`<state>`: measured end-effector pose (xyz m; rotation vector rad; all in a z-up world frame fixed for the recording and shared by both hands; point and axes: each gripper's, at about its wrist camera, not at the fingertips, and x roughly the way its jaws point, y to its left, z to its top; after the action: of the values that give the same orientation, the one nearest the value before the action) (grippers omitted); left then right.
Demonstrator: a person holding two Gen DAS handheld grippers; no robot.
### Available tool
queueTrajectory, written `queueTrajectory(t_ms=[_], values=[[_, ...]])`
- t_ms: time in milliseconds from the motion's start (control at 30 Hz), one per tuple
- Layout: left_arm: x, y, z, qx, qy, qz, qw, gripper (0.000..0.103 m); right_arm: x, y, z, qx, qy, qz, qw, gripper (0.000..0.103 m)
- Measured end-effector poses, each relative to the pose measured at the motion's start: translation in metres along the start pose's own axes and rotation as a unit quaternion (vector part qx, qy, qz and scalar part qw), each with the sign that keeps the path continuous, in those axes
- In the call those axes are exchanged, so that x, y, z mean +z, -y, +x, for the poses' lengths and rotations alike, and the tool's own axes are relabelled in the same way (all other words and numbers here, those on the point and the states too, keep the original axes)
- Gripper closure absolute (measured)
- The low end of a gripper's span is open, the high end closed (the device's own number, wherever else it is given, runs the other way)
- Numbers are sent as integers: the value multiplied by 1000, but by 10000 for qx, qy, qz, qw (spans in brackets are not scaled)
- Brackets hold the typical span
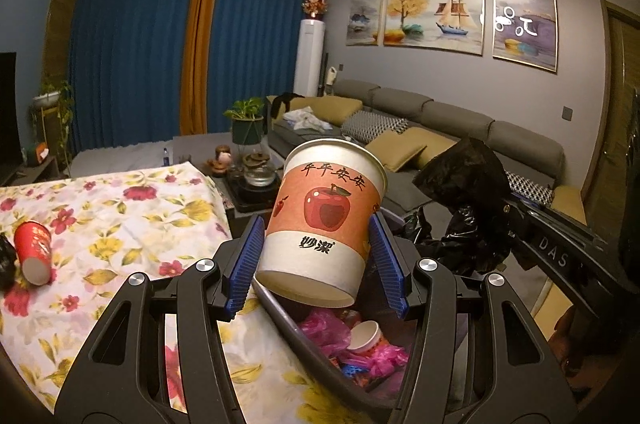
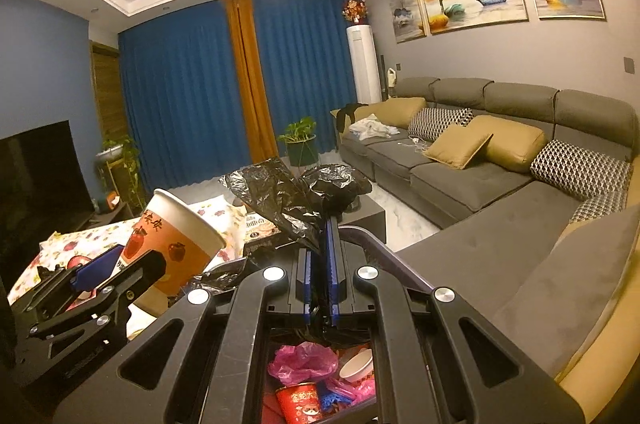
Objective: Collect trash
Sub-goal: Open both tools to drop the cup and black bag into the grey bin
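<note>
The left gripper (image 1: 316, 244) has its blue pads about half apart and pressed on either side of a paper cup (image 1: 324, 220), the one printed with a red apple, tilted with its mouth toward one o'clock. From the right wrist view that same cup (image 2: 176, 244) sits at nine o'clock, pinched between the left tool's pads. The right gripper (image 2: 318, 264) is closed tight, its jaws together on a crumpled black trash bag (image 2: 296, 196) that fans up toward twelve o'clock. Directly under both tools, at six o'clock, the trash bin (image 1: 280, 308) lies open: inside it a pink plastic bag (image 2: 302, 364), a small white cup (image 2: 356, 364), a red printed can (image 2: 298, 402) and bits of blue wrapper. The held cup hangs just above the bin's rim. Out at nine o'clock in the left wrist view, a red paper cup (image 1: 34, 252) lies on its side on the floral tablecloth (image 1: 120, 208), well apart from the bin.
</note>
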<state>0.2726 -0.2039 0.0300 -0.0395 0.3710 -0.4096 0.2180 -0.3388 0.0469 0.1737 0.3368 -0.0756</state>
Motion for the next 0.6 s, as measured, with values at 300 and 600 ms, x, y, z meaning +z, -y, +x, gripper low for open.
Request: queueTrajectory(t_ms=[300,600], values=[[-3,2,19,-219,-43,-27,9997,50,5,5,9,46,25,64,10000,95],[-11,6,26,-255,-129,40,9996,42,5,16,15,62,-33,158,9999,74]])
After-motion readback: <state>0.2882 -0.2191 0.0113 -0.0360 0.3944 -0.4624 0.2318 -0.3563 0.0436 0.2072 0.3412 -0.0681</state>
